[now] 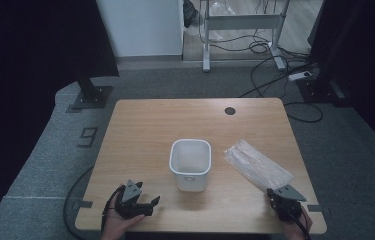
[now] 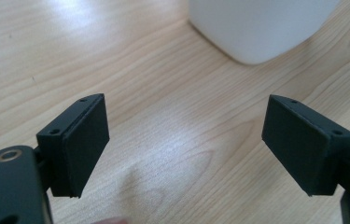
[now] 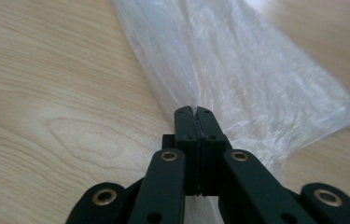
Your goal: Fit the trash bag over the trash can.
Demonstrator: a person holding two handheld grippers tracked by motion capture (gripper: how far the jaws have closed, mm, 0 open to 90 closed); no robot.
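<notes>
High view fixed above the near edge, facing forward and down over the whole table (image 1: pixel 140 125); each gripper view low and close along its own jaws, left sharing the white bin (image 2: pixel 261 28) (image 1: pixel 190 162), right sharing the clear plastic bag (image 3: pixel 238 70) (image 1: pixel 257 164).

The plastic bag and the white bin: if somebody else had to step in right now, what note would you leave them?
Right gripper: shut on the near edge of the clear plastic bag, which lies flat on the table to the right of the bin.
Left gripper: open, holding nothing, low over the table near the front left edge, pointing toward the white bin.
Bin: upright at the table's middle, no liner in it.
Done: bag gripped.
Left, as it looks: lift the bag, open it with both grippers and probably fit it into the bin.
</notes>
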